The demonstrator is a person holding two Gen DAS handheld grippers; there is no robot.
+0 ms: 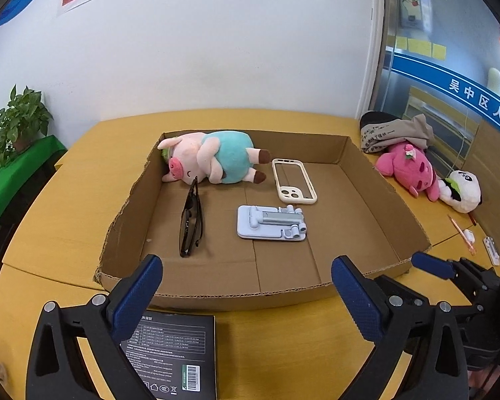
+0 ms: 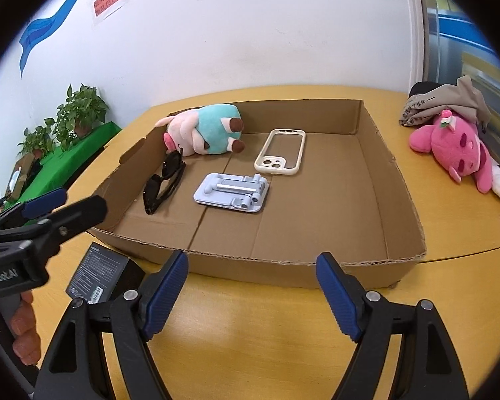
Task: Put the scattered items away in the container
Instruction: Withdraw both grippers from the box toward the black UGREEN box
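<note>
A shallow cardboard tray (image 1: 396,206) (image 2: 400,193) lies on the yellow table. Inside it lie a pig plush in a teal shirt (image 1: 213,158) (image 2: 210,130), black sunglasses (image 1: 191,223) (image 2: 165,181), a cream phone case (image 1: 293,181) (image 2: 281,156) and a pale blue phone stand (image 1: 271,223) (image 2: 232,192). A black box (image 1: 170,356) (image 2: 95,275) lies on the table in front of the tray. My left gripper (image 1: 246,286) is open and empty above the box and the tray's near wall. My right gripper (image 2: 251,283) is open and empty before the tray's near wall.
A pink plush (image 1: 410,166) (image 2: 456,148), a white plush (image 1: 461,191), a folded grey cloth (image 1: 396,131) (image 2: 446,103) and a pen (image 1: 463,235) lie on the table right of the tray. Potted plants (image 1: 16,123) (image 2: 73,116) stand at the left.
</note>
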